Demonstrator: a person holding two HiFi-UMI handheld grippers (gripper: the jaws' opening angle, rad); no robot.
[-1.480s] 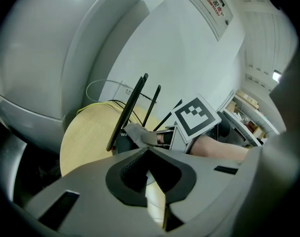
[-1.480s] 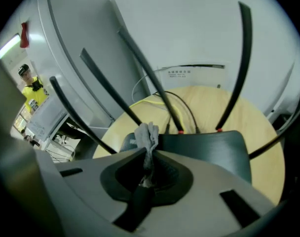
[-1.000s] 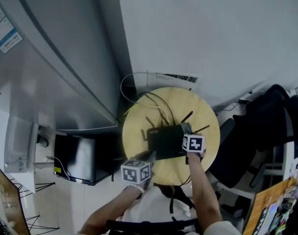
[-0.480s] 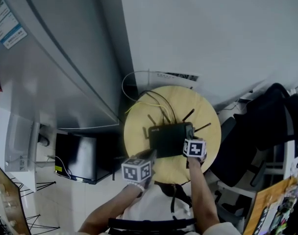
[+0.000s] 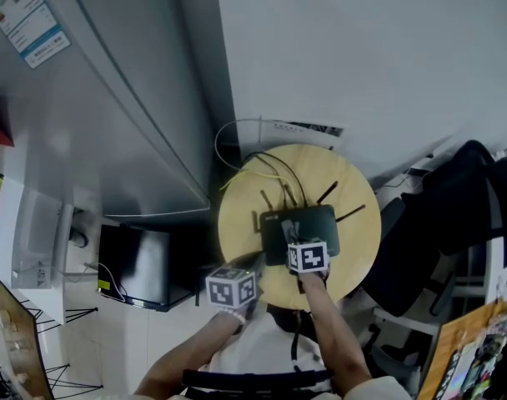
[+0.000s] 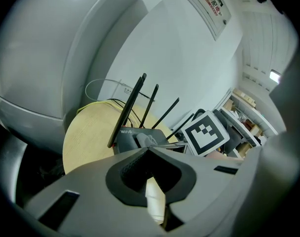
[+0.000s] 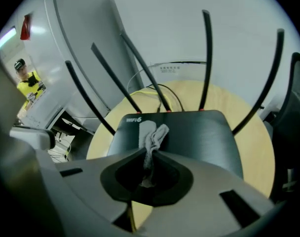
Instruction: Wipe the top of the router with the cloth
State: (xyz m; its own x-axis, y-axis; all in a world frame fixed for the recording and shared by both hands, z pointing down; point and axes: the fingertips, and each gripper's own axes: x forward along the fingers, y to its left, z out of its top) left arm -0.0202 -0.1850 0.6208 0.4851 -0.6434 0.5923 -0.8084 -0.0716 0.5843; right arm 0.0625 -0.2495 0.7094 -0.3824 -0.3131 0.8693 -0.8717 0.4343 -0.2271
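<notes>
The right gripper [image 7: 151,154] is seen pinching a grey cloth [image 7: 152,134] between its pressed-together jaws; the cloth's free end is spread just ahead of the jaw tips, lying on the top of the router [image 7: 194,132], near its front left part beside the white "WIFI6" lettering; in the head view this gripper [image 5: 292,233] is held over the router [image 5: 316,222], which sits on a round wooden table [image 5: 358,252]. Four black antennas [image 7: 205,58] are raised from the router's far edge, fanning out beyond the jaws; black and yellow cables [image 5: 268,169] are led away from the same far edge across the table [image 7: 261,152].

The left gripper [image 6: 147,150] is held with its jaws pressed together and nothing is gripped between them; only a pale sliver is seen through the gap behind the tips. The router's near corner [image 6: 126,135] lies just ahead of these jaws, with the cloth [image 6: 148,139] on it and the right gripper's marker cube [image 6: 205,132] to the right; whether the left gripper [image 5: 255,267] touches the router cannot be told.

Beyond and left of both grippers a large grey cabinet [image 5: 112,98] is seen; a white wall [image 5: 362,57] stands straight ahead; a black chair [image 5: 454,215] is placed to the right of the table.
</notes>
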